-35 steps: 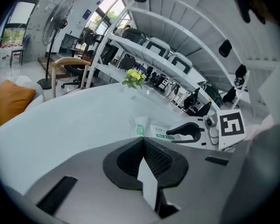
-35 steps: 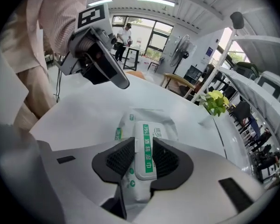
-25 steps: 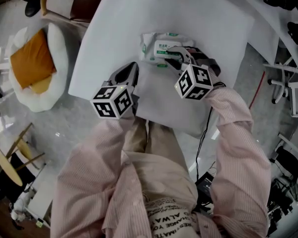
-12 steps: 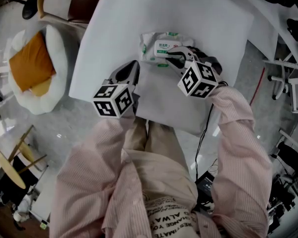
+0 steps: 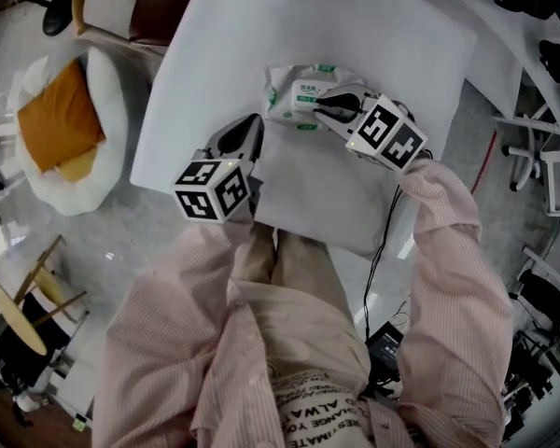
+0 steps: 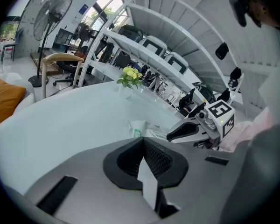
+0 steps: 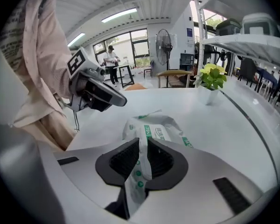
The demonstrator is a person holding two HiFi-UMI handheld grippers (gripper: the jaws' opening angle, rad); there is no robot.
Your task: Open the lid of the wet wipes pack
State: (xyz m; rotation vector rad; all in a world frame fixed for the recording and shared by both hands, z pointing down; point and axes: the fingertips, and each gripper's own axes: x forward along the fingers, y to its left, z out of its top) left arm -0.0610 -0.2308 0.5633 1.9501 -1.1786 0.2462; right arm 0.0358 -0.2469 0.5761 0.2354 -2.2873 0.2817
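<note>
The wet wipes pack [image 5: 299,90], white film with green print, lies on the white table [image 5: 355,26]. My right gripper [image 5: 323,107] reaches it from the right. In the right gripper view the pack [image 7: 161,127] has its near edge drawn between the jaws of the right gripper [image 7: 143,143], which are closing and pinch the film. My left gripper [image 5: 249,131] rests on the table a little below and left of the pack, apart from it. In the left gripper view its pads [image 6: 154,160] meet at the tips with nothing held, and the pack [image 6: 139,127] lies just beyond.
A small pot of yellow flowers [image 7: 211,78] stands at the table's far edge. Beside the table on the left is a round white seat with an orange cushion [image 5: 70,119]. A person [image 7: 112,55] stands far off in the room. The table's near edge runs below both grippers.
My right gripper has rolled, its marker cube swinging right and up, while its tips stayed at the pack. The left gripper has not moved.
</note>
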